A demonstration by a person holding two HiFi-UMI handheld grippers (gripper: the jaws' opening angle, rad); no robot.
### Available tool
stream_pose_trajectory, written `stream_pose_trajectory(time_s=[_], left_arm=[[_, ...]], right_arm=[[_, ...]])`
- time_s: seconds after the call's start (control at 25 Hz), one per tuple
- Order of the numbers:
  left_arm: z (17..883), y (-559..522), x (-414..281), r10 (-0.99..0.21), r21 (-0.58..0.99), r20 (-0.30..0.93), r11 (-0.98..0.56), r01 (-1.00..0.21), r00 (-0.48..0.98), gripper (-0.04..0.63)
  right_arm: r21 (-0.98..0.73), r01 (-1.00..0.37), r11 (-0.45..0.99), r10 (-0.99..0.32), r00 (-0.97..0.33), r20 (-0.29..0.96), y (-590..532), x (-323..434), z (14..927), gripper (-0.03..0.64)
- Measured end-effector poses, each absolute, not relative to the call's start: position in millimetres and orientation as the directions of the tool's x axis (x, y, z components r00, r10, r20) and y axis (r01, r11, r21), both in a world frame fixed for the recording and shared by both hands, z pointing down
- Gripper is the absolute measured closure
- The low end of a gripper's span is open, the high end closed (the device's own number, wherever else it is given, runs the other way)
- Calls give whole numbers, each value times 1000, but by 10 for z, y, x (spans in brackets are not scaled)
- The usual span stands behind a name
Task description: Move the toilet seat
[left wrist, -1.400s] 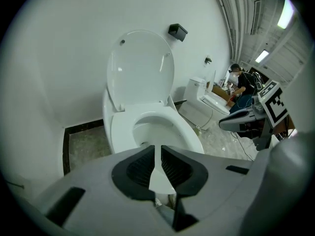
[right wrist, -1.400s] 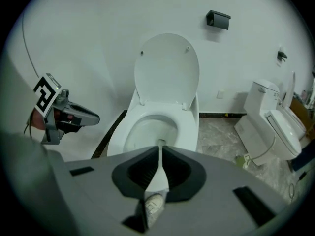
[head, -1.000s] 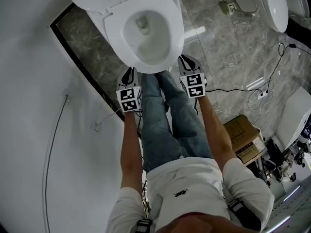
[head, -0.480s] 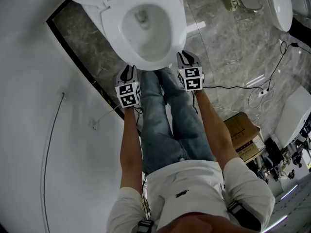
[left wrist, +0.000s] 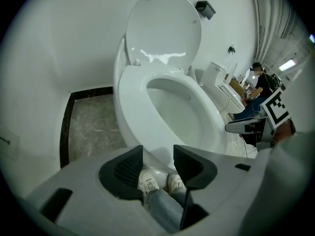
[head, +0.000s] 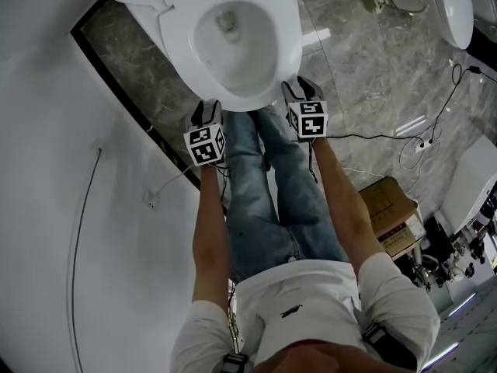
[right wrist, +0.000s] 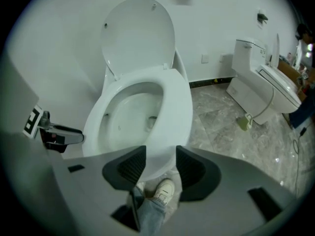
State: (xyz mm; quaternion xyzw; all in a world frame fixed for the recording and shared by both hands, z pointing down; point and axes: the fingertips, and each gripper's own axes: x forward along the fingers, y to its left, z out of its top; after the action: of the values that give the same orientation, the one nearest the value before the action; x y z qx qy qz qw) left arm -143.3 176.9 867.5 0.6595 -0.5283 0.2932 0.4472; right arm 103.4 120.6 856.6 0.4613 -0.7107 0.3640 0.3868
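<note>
The white toilet seat (head: pixel 289 41) lies flat on the bowl, and its lid (left wrist: pixel 162 28) stands upright against the wall. My left gripper (head: pixel 206 109) hangs at the left of the seat's front rim, my right gripper (head: pixel 298 85) at the right of it. In the left gripper view the seat (left wrist: pixel 133 107) lies just beyond my left gripper (left wrist: pixel 157 154). The right gripper view shows the seat (right wrist: pixel 178 107) just past my right gripper (right wrist: pixel 161 154). Both pairs of jaws have just been opening and stand apart. Nothing is pressed between them; only the rim and shoes show through the gaps.
The person's legs (head: pixel 272 185) and white shoes (right wrist: pixel 163 190) stand right before the bowl. A white wall (head: pixel 62 208) runs close on the left. A second toilet (right wrist: pixel 261 77) stands to the right, with cables (head: pixel 419 142) and a cardboard box (head: pixel 392 216) on the marble floor.
Both grippers have sunk slightly at the seat's front rim. Their jaws, narrow a second ago, now stand apart.
</note>
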Motion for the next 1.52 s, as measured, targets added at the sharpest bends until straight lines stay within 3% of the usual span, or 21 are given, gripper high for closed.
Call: stream_pose_trajectory(time_s=[0.32, 0.64, 1.52], left_arm=[[8790, 1729, -1391, -424, 328, 859, 22, -944, 288, 356], [8817, 1751, -1390, -445, 409, 832, 90, -908, 331, 321], [8625, 1706, -1348, -428, 342, 860, 77, -937, 279, 318]], right_arm=[[-295, -934, 200, -318, -346, 883, 1240, 972, 8769, 352], [-404, -907, 118, -307, -421, 854, 1269, 924, 8811, 342], [-313, -930, 193, -344, -363, 866, 1286, 909, 8549, 344]])
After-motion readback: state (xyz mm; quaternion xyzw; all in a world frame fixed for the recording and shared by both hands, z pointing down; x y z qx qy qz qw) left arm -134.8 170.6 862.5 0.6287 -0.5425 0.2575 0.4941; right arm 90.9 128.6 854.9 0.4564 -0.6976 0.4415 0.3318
